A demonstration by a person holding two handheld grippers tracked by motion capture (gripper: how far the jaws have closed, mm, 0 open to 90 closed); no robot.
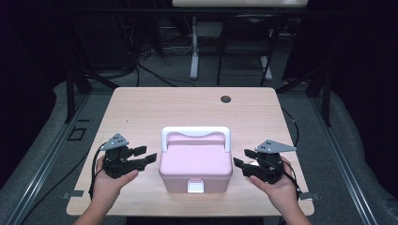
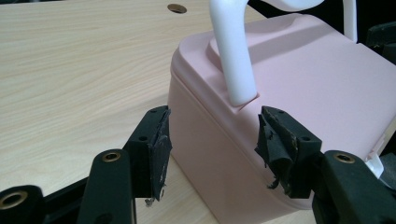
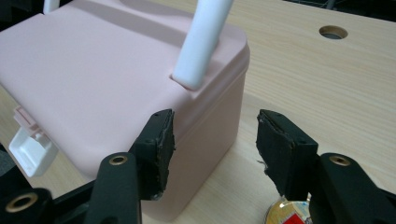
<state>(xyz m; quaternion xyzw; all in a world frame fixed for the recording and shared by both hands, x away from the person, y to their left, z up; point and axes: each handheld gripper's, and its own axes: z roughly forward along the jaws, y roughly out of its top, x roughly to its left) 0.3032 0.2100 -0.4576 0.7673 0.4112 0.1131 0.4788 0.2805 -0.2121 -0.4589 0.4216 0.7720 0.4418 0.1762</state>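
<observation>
A pink lidded box (image 1: 195,165) with an upright white handle (image 1: 195,132) and a white front latch (image 1: 195,187) stands near the table's front edge. My left gripper (image 1: 144,155) is open just left of the box, its jaws pointing at the box's left wall (image 2: 219,154). My right gripper (image 1: 242,159) is open just right of the box, facing its right wall (image 3: 210,135). Neither gripper holds anything. The left gripper (image 2: 212,144) and the right gripper (image 3: 215,144) each show the handle's foot near the jaws.
The light wooden table (image 1: 141,112) has a round cable hole (image 1: 225,99) at the back. A small round gold and red object (image 3: 287,212) lies under the right gripper. Dark floor, cables and frame legs surround the table.
</observation>
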